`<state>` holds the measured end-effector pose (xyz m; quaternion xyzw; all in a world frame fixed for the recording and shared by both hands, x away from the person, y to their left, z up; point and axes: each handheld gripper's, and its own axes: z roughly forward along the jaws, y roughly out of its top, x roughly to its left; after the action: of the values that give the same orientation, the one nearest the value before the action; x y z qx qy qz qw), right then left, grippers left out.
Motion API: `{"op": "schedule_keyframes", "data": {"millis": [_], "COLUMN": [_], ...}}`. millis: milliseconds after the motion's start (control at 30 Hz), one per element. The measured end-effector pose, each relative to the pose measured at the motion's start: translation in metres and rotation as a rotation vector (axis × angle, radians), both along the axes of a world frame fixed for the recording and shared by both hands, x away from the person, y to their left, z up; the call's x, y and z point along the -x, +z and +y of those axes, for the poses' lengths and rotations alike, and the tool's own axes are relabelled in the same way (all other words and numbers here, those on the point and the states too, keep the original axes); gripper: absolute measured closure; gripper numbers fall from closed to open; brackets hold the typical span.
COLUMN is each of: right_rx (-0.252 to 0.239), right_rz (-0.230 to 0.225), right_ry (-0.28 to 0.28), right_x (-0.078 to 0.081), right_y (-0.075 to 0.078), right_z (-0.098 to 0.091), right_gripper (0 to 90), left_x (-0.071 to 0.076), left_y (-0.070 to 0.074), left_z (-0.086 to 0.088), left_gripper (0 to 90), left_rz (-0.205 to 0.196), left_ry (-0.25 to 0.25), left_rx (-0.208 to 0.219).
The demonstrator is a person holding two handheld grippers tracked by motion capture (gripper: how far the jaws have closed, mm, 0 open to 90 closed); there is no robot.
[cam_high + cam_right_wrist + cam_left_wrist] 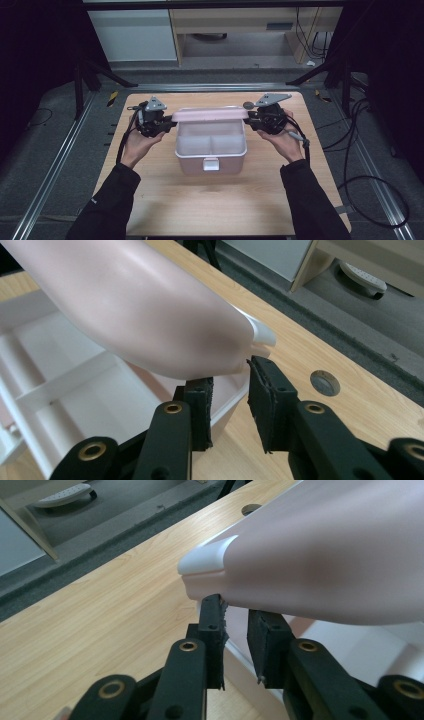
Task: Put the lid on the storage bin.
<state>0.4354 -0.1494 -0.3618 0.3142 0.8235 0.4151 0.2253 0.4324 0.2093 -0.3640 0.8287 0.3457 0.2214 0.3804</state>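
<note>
High view: pink lid (210,114) spans between both hand-held grippers.

The box (210,150) is pale pink with a white inside, and its lid (210,114) is pink. The table (210,200) is light wood grain; both grippers are black.

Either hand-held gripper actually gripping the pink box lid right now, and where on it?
Neither visibly clamps. The left hand-held gripper and the right hand-held gripper each sit at an end of the raised lid, under its edge, jaws apart.
</note>
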Motion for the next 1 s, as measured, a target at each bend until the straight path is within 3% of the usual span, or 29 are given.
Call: {"op": "schedule_keyframes", "data": {"millis": [167,600,1000], "right_rx": [0.014,0.040,0.015], "right_rz": [0.009,0.037,0.045], "right_ry": [-0.003,-0.024,-0.012], "right_x": [0.011,0.042,0.060], "right_y": [-0.005,-0.028,-0.039], "right_z": [-0.004,-0.008,-0.008], "right_gripper": [66.8,55.6,49.4], "left_x": [0.012,0.046,0.067], "left_y": [-0.006,-0.029,-0.033], "left_z": [0.002,0.007,0.003], "left_gripper": [71.1,61.4,58.8], "left_rz": [0.004,0.035,0.007], "left_ry": [0.002,0.030,0.012], "left_rx": [0.025,0.022,-0.046]}}
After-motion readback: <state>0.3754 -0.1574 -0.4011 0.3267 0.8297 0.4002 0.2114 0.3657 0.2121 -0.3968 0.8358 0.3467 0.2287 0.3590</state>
